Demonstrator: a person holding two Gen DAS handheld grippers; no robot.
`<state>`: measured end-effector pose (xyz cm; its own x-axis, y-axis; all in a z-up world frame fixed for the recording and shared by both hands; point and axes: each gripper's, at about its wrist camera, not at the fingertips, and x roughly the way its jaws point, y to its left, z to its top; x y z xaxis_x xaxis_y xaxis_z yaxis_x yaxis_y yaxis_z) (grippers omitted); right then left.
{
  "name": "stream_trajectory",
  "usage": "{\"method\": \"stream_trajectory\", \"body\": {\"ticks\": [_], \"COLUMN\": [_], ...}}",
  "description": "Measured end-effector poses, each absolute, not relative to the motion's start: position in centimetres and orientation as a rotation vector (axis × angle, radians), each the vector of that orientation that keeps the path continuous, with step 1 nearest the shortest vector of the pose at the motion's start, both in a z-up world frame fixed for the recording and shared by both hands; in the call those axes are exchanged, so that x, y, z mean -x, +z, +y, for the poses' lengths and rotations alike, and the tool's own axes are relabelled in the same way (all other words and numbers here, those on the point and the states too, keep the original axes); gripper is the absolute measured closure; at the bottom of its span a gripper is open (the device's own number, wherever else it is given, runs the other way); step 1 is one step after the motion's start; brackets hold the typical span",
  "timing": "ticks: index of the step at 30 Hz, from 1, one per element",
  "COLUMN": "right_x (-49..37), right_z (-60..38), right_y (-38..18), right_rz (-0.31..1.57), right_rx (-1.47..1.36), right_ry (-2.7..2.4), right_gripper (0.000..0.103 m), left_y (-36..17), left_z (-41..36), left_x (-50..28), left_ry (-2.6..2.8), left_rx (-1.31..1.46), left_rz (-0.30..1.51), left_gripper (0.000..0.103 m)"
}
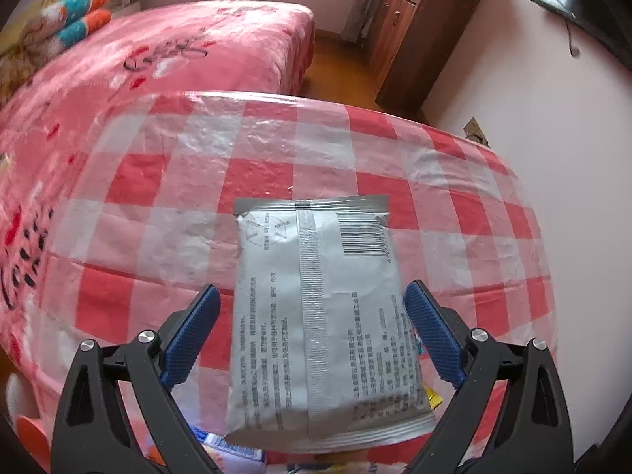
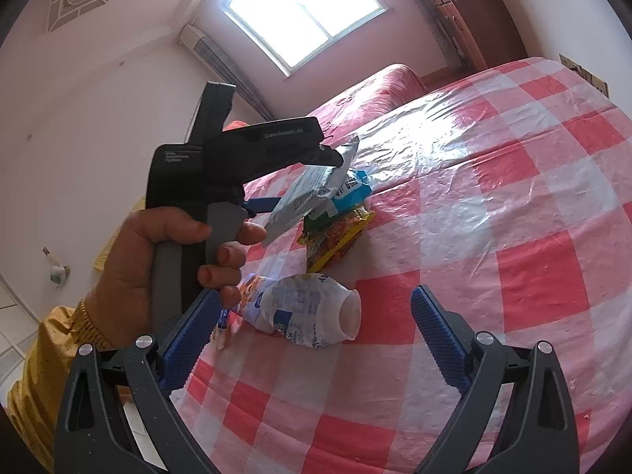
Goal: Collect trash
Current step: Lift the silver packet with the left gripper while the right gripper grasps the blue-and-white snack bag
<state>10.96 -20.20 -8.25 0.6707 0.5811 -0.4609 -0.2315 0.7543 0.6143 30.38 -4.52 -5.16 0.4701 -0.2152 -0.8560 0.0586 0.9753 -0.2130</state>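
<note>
While I hold it up, my left claw: pinching the white packet.
My right claw: spread wide above the squashed bottle.

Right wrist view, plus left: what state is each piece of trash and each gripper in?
Grey packet: lifted, tilted, between the left jaws.
Left gripper: closed on the packet's edges.
Right gripper: open, empty.
Plastic bottle: crushed, uncapped, on its side.
Yellow noodle packet: lying flat.
Blue packet: lying partly under others.
</note>
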Motion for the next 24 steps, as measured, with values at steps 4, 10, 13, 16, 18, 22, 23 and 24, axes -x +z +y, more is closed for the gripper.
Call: {"method": "stream_trajectory", "body": {"ticks": [4,10,13,16,18,22,23,24], "right_x": [-11.0,-11.2,-11.2,-11.2,-11.1,-11.2,-11.2,-11.2], "right_z": [-20.3,-20.5,-20.8,-21.2,-21.7,-22.9,-23.4,-23.8], "right_y": [-8.3,-8.5,-8.5,-8.5,-8.4,-8.3,-8.3,-8.3], "right_rz": [0.699,0.702,0.699,0.693,0.687,0.666,0.661,0.654], "right_rx": [-0.555,-0.568,-0.575,-0.585,-0.590,-0.607,-0.614,-0.620], "right_ry": [0.488,0.491,0.485,0.469,0.457,0.417,0.403,0.390], "right_gripper": [0.007,0.007,0.007,0.007,0.007,0.007,0.007,0.007], "left_y": [-6.6,-8.1,-8.0,-8.0,-8.0,-7.9,-8.0,-8.0], "left_z": [-3.9,-4.0,-4.4,-4.5,-4.8,-6.4,-6.6,-6.9], "left_x": [-31.0,-30.7,-30.2,-29.9,-29.4,-27.2,-26.8,-26.3], "left_ry": [-0.172,-0.183,-0.192,-0.199,-0.213,-0.284,-0.299,-0.315], "left_rx": [0.252,0.292,0.265,0.263,0.252,0.202,0.199,0.197], "left_rz": [1.112,1.121,1.118,1.126,1.133,1.155,1.161,1.168], "left_gripper": [0.008,0.018,0.024,0.025,0.026,0.026,0.026,0.026]}}
